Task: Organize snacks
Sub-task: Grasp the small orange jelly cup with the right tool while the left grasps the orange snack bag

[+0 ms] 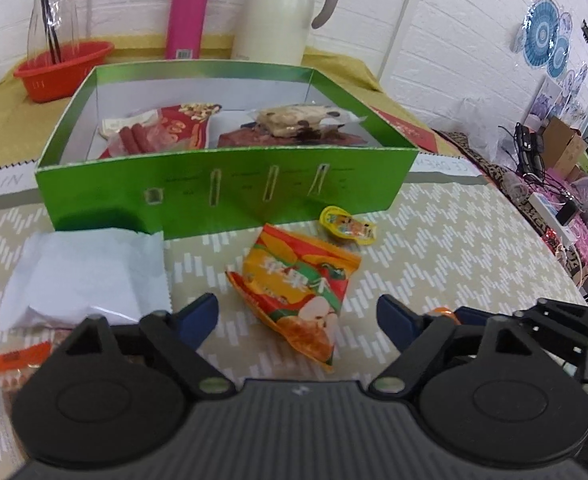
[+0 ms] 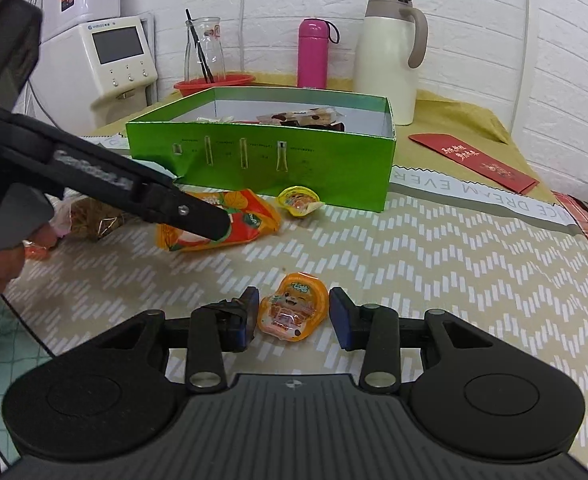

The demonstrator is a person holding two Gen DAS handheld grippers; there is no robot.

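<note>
A: Left wrist view, big to small: green box point(image 1: 222, 196) at the back, some snacks already inside. Apple pouch point(image 1: 300, 288) lies on the mat in front of it, dead ahead of the left gripper point(image 1: 297, 318), long axis running box-to-gripper, slightly skewed. Jaws spread wide, holding nothing.

B: Right gripper point(image 2: 294, 318)?

A: Jaws open, straddling the orange jelly cup point(image 2: 293, 311). Pads not touching it that I can see. Yellow cup point(image 2: 298, 200) sits against the box wall.

B: Nearer hand?

A: Right for the orange cup. Probably just needs to close.
</note>
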